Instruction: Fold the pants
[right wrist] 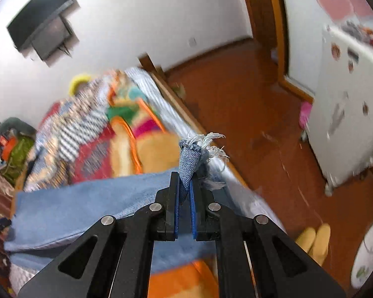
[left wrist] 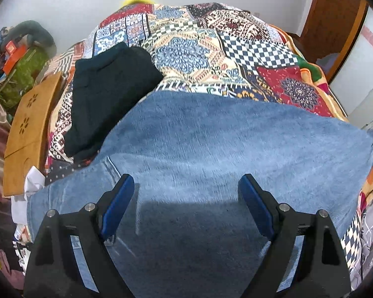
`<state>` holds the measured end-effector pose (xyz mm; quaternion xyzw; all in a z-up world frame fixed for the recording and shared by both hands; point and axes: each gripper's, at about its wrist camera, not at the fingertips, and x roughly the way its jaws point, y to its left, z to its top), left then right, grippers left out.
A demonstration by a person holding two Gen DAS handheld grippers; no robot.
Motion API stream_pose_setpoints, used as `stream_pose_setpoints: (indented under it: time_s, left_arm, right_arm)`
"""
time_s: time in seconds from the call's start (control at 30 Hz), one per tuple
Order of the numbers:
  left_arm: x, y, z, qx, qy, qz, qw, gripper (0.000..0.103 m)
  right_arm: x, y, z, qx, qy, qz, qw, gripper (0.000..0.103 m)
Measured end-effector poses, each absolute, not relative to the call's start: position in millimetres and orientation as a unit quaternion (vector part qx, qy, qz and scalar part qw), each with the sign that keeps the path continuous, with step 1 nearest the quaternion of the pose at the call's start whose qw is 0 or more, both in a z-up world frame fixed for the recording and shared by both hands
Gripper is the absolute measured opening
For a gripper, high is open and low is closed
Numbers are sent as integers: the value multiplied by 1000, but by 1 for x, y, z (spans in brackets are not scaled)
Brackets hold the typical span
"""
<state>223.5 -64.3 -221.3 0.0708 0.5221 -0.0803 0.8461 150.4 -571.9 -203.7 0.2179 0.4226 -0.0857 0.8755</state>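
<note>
The right gripper [right wrist: 185,186] is clamped on the frayed hem of the blue jeans [right wrist: 87,203], the hem corner poking forward past its fingertips. The denim stretches lengthwise away to that gripper's left over the patchwork bedspread [left wrist: 211,49]. The left gripper [left wrist: 186,186] hangs above the jeans, jaws spread wide and holding nothing.

Light-blue denim pants [left wrist: 211,136] spread flat, frayed hem [right wrist: 206,144] lifted

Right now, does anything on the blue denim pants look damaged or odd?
Yes. The hem corner of the blue denim pants, pinched in the shut jaws of the right gripper, is frayed: loose white threads stick out above it. Elsewhere the denim shows no damage.
</note>
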Motion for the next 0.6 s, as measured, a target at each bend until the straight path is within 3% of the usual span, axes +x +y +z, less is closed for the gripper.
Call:
stream_pose_setpoints:
  time_s: [0.2,0.33,0.4,0.53,0.6]
  left_arm:
    - [216,-57,-234,59,525,-82,845,91]
    - [214,-49,-231,42,519,-83,850,91]
    - [212,-39,-222,39,503,-71,860,91]
    - [213,-3,-202,19,470,-40,882,91]
    - [215,29,-190,-5,451,-16,892,91]
  right_arm:
    - [144,-572,-243,239,474,-97,842,7]
    - [138,-573,-224,192,484,-116,846,24]
    - [138,-570,-209,162,483,-122,852,25]
    - [146,-548,-167,141,449,-90,878,39]
    - [155,-527,-149,129,434,-63,890,40]
